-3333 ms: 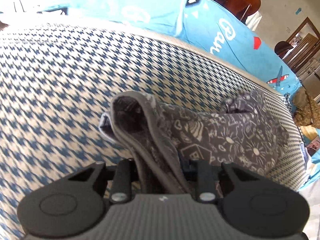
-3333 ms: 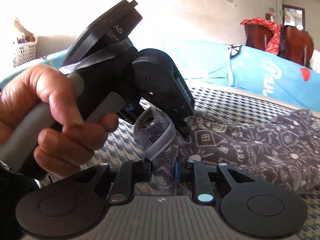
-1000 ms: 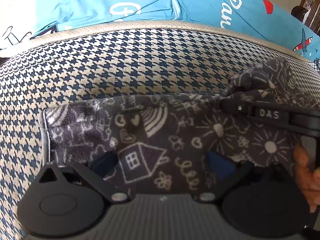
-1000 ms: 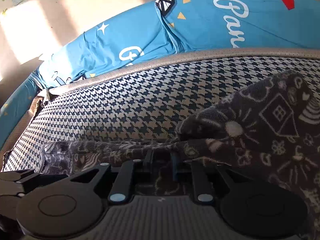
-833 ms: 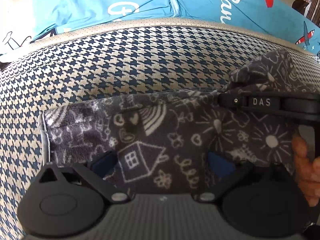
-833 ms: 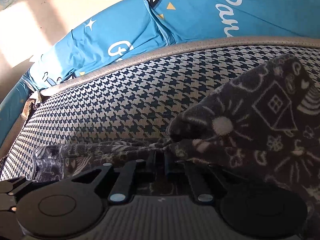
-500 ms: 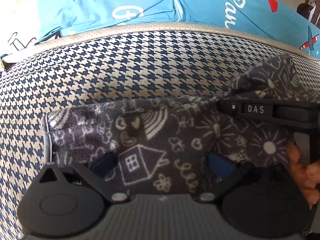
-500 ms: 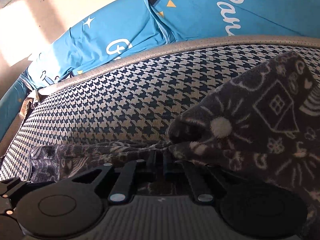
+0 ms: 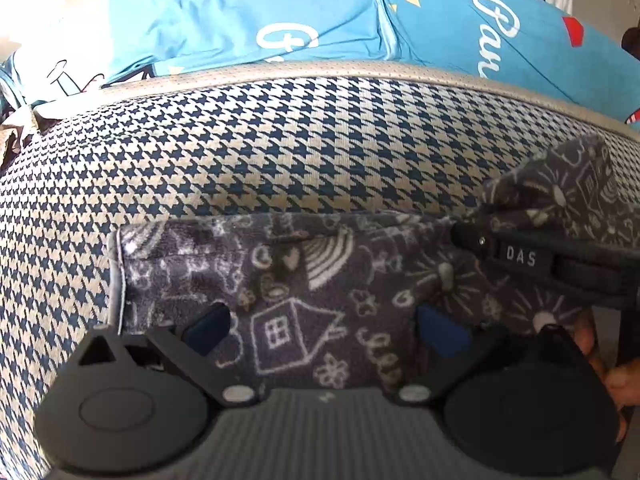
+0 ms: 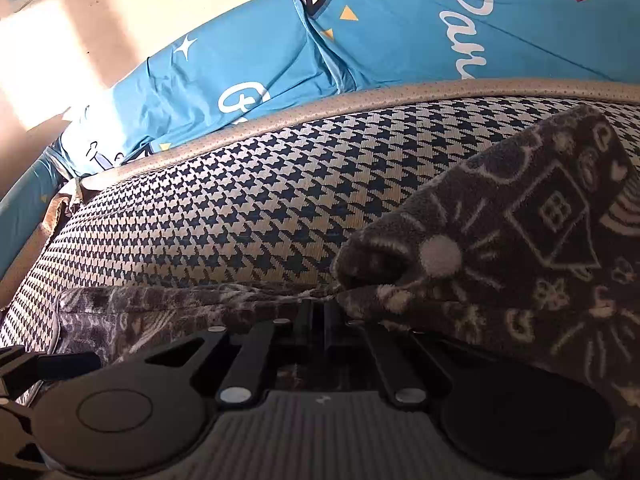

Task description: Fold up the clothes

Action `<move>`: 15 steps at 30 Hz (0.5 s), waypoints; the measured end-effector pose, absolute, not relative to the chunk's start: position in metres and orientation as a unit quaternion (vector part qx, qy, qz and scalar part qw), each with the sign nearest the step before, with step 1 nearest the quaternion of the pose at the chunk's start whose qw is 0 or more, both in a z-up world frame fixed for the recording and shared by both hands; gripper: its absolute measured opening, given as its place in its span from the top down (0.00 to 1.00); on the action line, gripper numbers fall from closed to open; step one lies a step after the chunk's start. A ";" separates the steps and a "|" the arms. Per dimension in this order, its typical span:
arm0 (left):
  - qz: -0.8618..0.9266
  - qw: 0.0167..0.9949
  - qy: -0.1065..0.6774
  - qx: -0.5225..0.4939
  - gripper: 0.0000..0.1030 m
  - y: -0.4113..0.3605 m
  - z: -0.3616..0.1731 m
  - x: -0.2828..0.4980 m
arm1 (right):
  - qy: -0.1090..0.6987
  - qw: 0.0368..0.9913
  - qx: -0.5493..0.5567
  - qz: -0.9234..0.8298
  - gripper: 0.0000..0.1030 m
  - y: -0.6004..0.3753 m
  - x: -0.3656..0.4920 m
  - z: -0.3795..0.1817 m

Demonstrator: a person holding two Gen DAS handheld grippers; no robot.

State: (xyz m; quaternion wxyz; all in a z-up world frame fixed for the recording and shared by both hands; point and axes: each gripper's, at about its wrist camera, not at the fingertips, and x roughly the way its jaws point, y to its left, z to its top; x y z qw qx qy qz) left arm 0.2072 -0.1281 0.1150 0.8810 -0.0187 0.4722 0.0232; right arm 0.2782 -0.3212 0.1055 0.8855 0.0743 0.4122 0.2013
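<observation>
A dark grey fleece garment (image 9: 296,280) printed with white doodles lies spread on a houndstooth cushion (image 9: 280,152). Its pale hemmed edge sits at the left. My left gripper (image 9: 324,328) is open just over the cloth, and its blue pads (image 9: 208,328) rest wide apart on the fabric. In the right wrist view my right gripper (image 10: 318,312) is shut on the garment's (image 10: 520,248) far folded edge, where a hump of cloth rises to the right. The right gripper's black body (image 9: 520,258) and a hand (image 9: 600,360) show at the right of the left wrist view.
A tan piped rim (image 9: 320,70) bounds the cushion's far side. Behind it lies bright blue printed bedding (image 9: 280,12), also seen in the right wrist view (image 10: 360,40). A sunlit wall (image 10: 100,20) stands at the back left.
The left gripper let go of the bunched garment, which now lies flat beneath its open fingers. The right gripper's fingers closed tighter on the far edge. Both grippers drifted only slightly in the last second.
</observation>
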 end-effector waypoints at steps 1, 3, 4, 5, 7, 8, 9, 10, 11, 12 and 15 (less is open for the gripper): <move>0.027 0.882 0.470 -0.020 0.00 -0.127 0.116 0.207 | 0.412 0.885 0.074 0.202 0.99 -0.322 0.278 0.106; 0.033 0.884 0.466 -0.025 0.00 -0.126 0.118 0.208 | 0.412 0.885 0.075 0.204 0.99 -0.322 0.278 0.106; 0.034 0.884 0.465 -0.028 0.00 -0.125 0.120 0.207 | 0.412 0.885 0.075 0.204 0.99 -0.323 0.277 0.105; 0.030 0.884 0.466 -0.032 0.00 -0.124 0.121 0.207 | 0.412 0.885 0.075 0.205 0.99 -0.324 0.277 0.105; 0.015 0.881 0.470 -0.045 0.00 -0.122 0.123 0.206 | 0.412 0.885 0.074 0.205 0.99 -0.325 0.277 0.105; 0.016 0.882 0.469 -0.049 0.00 -0.121 0.124 0.206 | 0.412 0.885 0.074 0.205 0.99 -0.324 0.277 0.106; 0.025 0.883 0.466 -0.046 0.00 -0.119 0.124 0.206 | 0.412 0.885 0.074 0.205 0.99 -0.324 0.277 0.106; 0.033 0.884 0.464 -0.043 0.00 -0.118 0.124 0.207 | 0.412 0.885 0.073 0.204 0.99 -0.324 0.277 0.106; 0.040 0.884 0.464 -0.040 0.00 -0.116 0.122 0.209 | 0.413 0.885 0.073 0.204 0.99 -0.324 0.277 0.106; 0.046 0.883 0.467 -0.037 0.00 -0.116 0.119 0.211 | 0.413 0.885 0.073 0.204 0.99 -0.324 0.278 0.107; 0.062 0.877 0.475 -0.027 0.00 -0.115 0.108 0.218 | 0.415 0.883 0.074 0.205 0.99 -0.325 0.278 0.108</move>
